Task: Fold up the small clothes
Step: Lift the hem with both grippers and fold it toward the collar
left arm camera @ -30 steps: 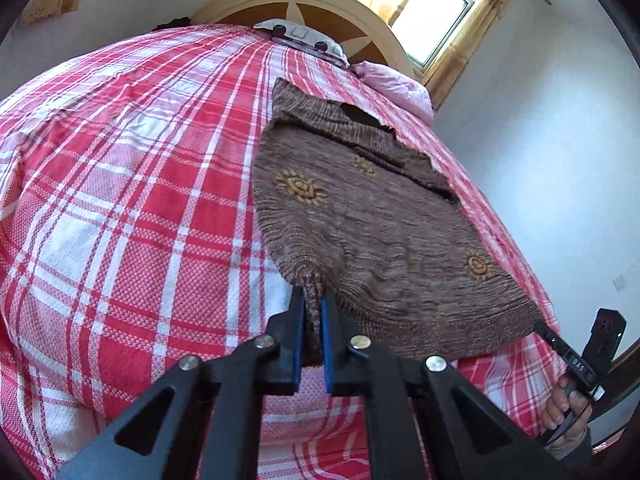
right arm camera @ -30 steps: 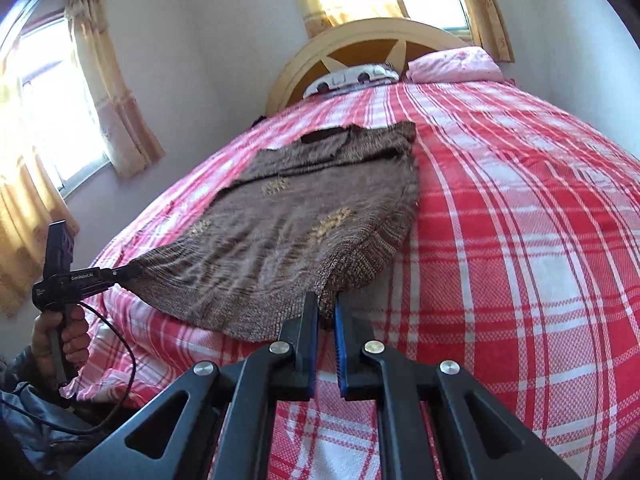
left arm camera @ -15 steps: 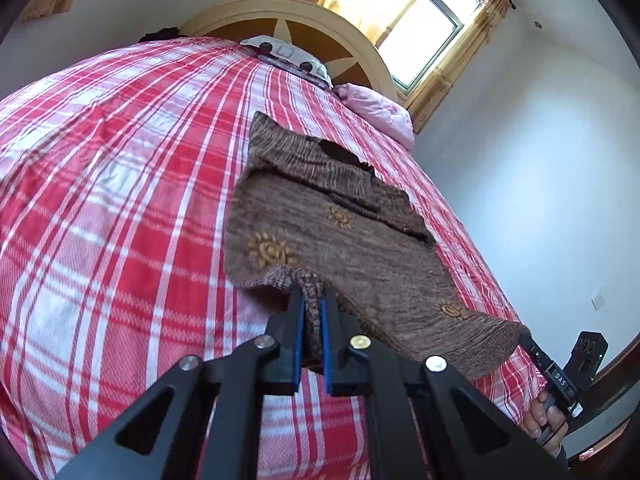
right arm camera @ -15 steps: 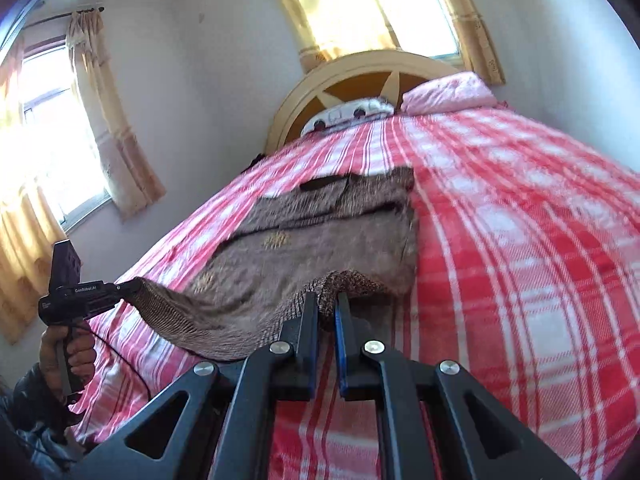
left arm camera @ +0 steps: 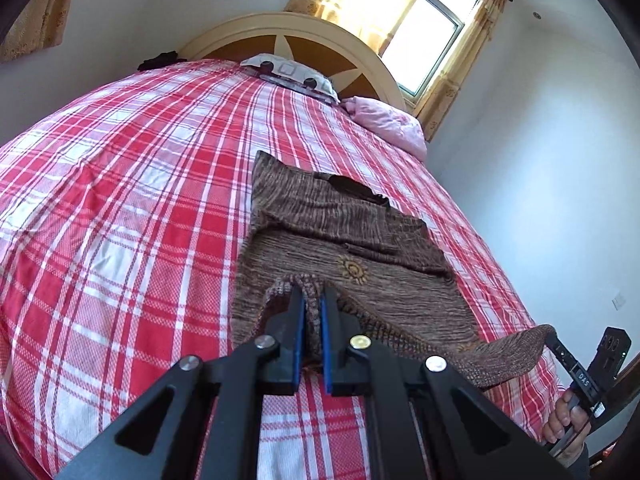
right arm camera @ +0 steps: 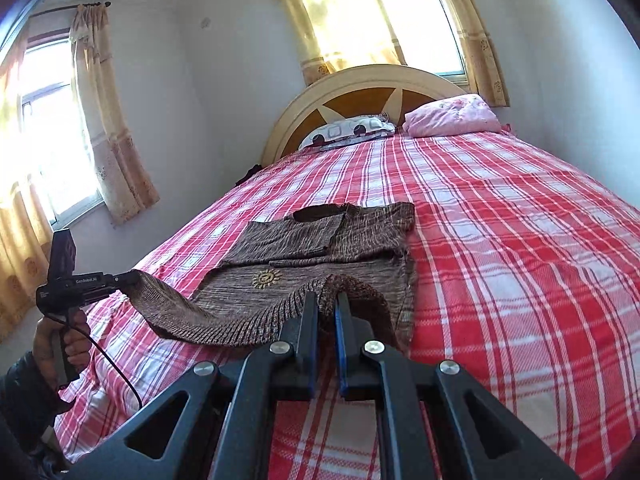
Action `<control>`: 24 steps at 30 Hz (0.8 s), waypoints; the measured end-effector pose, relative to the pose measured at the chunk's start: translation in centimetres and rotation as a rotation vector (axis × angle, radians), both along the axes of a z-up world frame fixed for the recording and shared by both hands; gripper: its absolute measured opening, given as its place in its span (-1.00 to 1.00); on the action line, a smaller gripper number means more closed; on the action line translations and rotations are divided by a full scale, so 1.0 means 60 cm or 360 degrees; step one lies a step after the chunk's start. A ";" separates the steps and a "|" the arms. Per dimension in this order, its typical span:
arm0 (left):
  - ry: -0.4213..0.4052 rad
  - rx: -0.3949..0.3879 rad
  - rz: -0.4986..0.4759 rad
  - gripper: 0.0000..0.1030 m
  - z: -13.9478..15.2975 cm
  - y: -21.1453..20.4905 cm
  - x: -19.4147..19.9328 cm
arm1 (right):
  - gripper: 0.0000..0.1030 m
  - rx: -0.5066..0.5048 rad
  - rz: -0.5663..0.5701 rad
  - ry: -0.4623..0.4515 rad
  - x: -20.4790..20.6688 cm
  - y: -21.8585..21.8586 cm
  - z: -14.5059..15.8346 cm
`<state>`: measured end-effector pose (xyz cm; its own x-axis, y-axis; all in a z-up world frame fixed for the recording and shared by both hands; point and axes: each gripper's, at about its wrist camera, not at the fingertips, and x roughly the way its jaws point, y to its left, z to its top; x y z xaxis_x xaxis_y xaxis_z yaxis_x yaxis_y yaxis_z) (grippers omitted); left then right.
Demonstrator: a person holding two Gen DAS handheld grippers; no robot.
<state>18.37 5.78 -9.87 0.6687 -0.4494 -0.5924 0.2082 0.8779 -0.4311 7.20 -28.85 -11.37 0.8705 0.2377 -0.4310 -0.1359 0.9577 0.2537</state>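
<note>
- A brown knitted sweater lay on a bed covered by a red and white plaid sheet. Its neck end pointed toward the headboard, and yellow sun motifs showed on its front.
- The left gripper was closed on one corner of the sweater's ribbed hem, with the knit bunched between its blue pads.
- The right gripper was likewise clamped shut on the opposite hem corner, with fabric pinched between its fingers.
- Both hem corners were raised off the sheet, and the hem hung in a shallow curve between the two grippers, over the lower body of the sweater.
- The upper part of the sweater, with sleeves folded across it, rested flat on the bed.
- In the right wrist view, the person's left hand gripped the handle of the left tool at the bed's edge.
- A patterned pillow and a pink pillow sat against the headboard, well apart from the sweater.
- Windows with yellow curtains let in bright light.
</note>
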 end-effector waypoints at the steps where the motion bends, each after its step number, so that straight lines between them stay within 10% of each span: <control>1: -0.0004 0.0017 0.0006 -0.85 0.001 -0.002 0.004 | -0.87 -0.0005 0.0000 0.0002 0.004 -0.001 0.001; 24: -0.0079 0.0281 0.0033 -0.85 0.006 -0.037 0.055 | -0.87 -0.0012 -0.0039 0.0081 0.087 -0.002 0.005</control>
<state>21.66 3.58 -9.51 0.7071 -0.3270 -0.6269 0.2061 0.9435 -0.2596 12.44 -28.98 -11.05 0.8530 0.2130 -0.4764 -0.0994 0.9625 0.2524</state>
